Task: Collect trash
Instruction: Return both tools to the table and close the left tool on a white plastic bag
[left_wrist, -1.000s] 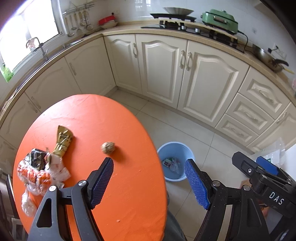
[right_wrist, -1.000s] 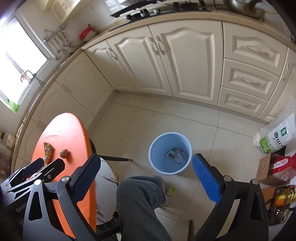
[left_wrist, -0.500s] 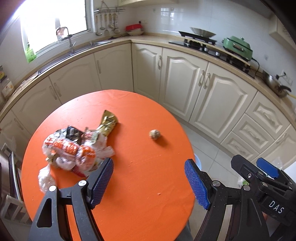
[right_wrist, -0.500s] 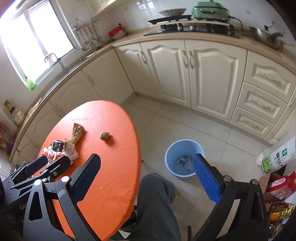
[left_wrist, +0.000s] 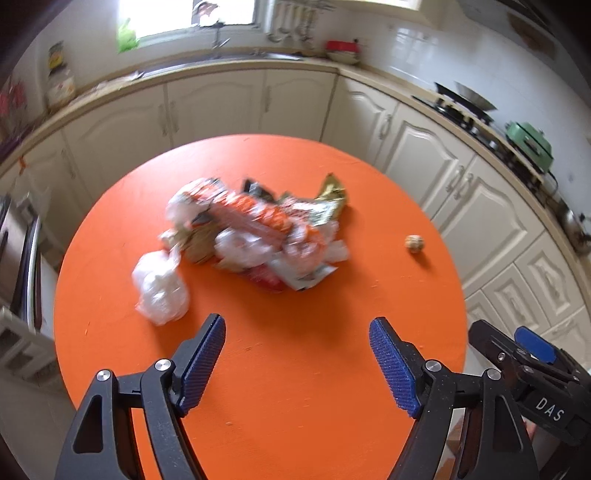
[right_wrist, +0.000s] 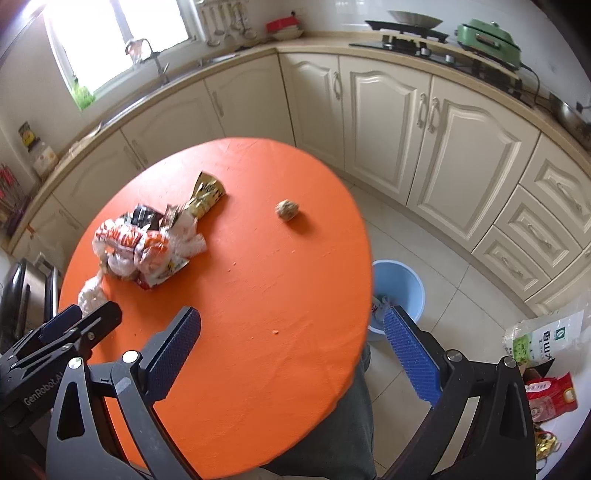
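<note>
Orange table and wrapper pile now ahead instead of blue bin, left gripper and right gripper gaping, empty: ready for next pickup.

White letters "DAS" stand on the black body of the right tongs where they show at the lower right of the left wrist view. "GenRobot.AI" is printed in pale letters on the black body of the left tongs, seen at the lower left of the right wrist view. The white and green bag on the floor carries large dark characters and a green square logo, too distorted to read. Print on the wrappers on the worktop is illegible.
</note>
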